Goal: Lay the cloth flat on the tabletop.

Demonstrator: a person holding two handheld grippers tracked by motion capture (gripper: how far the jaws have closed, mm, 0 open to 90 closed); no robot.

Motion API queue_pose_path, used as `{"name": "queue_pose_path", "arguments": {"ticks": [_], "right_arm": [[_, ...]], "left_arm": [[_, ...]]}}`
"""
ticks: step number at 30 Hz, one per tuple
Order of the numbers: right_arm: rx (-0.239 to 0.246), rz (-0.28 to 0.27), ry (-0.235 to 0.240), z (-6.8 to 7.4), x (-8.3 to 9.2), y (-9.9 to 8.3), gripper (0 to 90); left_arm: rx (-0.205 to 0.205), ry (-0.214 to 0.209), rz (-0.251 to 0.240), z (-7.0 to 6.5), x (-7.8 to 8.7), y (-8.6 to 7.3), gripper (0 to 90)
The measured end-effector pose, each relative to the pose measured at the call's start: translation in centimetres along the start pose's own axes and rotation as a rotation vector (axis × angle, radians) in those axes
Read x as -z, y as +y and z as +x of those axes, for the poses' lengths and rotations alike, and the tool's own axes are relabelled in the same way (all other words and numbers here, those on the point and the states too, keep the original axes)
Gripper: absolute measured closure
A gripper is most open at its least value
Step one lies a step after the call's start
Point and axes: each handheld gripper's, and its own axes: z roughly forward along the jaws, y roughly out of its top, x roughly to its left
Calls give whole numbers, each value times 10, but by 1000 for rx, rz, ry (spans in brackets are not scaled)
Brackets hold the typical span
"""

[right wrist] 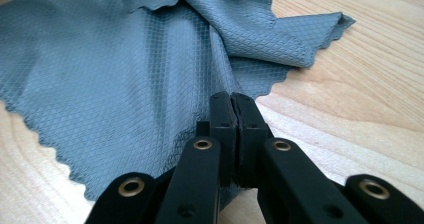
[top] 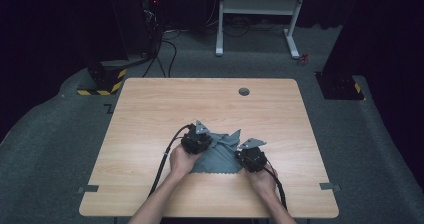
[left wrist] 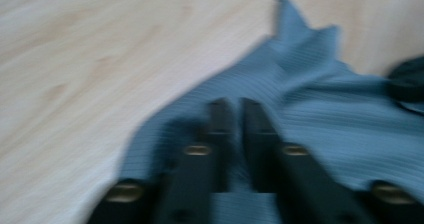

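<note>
Grey-blue cloth (top: 220, 154) with a fine diamond weave and a scalloped edge lies crumpled on the wooden desk (top: 150, 114), toward the six o'clock side of the desktop in the high view, between the person's two hands. The left gripper (top: 196, 140) sits at the cloth's nine o'clock edge, held by the left hand (top: 181, 160); in the left gripper view, which is blurred, its jaws rest over the cloth (left wrist: 320, 109) with only a narrow gap between them, and whether they pinch fabric cannot be told. The right gripper (top: 251, 157) sits at the cloth's three o'clock edge, held by the right hand (top: 263, 180); in the right gripper view its jaws are pressed together on the scalloped edge of the cloth (right wrist: 125, 69), with bare desk (right wrist: 360, 99) toward three o'clock. A folded corner of the cloth points toward one o'clock in that view. A small round grommet (top: 244, 91) sits in the desk near twelve o'clock.
</note>
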Motion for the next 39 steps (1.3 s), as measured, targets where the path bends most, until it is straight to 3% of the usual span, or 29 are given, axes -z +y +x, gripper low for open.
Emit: {"name": "queue_pose_path", "arguments": {"ticks": [2,4,5,7,9,10,11,14,19,23,28,29,30,31,33,34,36,39], "right_arm": [[7,-6,2,2,1,0,885],[13,-8,5,1,2,0,886],[12,-7,10,2,2,1,889],[16,-8,14,1,2,0,889],[16,0,18,2,2,-1,890],[30,1,16,3,3,-2,891],[30,1,16,3,3,-2,891],[45,-2,17,5,5,-4,892],[62,-5,21,8,13,-9,893],[95,-11,22,8,25,-14,892],[79,-16,41,5,26,-13,867],[64,-34,25,3,26,-10,794],[64,-34,25,3,26,-10,794],[44,-44,14,1,26,-7,787],[-29,-64,-23,-11,25,0,756],[-29,-64,-23,-11,25,0,756],[-78,-58,-44,-22,19,5,736],[-109,-9,-98,-32,0,12,679]], "left_arm": [[-12,3,6,-5,-4,-5,530],[-14,10,8,-5,-5,-6,509],[-11,42,20,-5,-9,-7,525],[-9,56,27,-4,-11,-7,564],[-6,73,32,-2,-13,-5,703],[-10,90,37,0,-13,-2,859],[-10,90,37,0,-13,-2,885],[30,81,18,7,-8,1,896],[109,114,-50,26,13,6,900],[160,146,-67,44,29,10,900],[187,141,-45,47,17,7,895],[184,121,-43,46,10,5,842],[184,121,-43,46,10,5,753],[191,111,-45,44,7,3,753],[181,72,-67,40,7,0,579],[181,72,-67,40,7,0,548],[157,74,-64,37,7,-3,522],[120,87,-45,35,3,-7,475]]}}
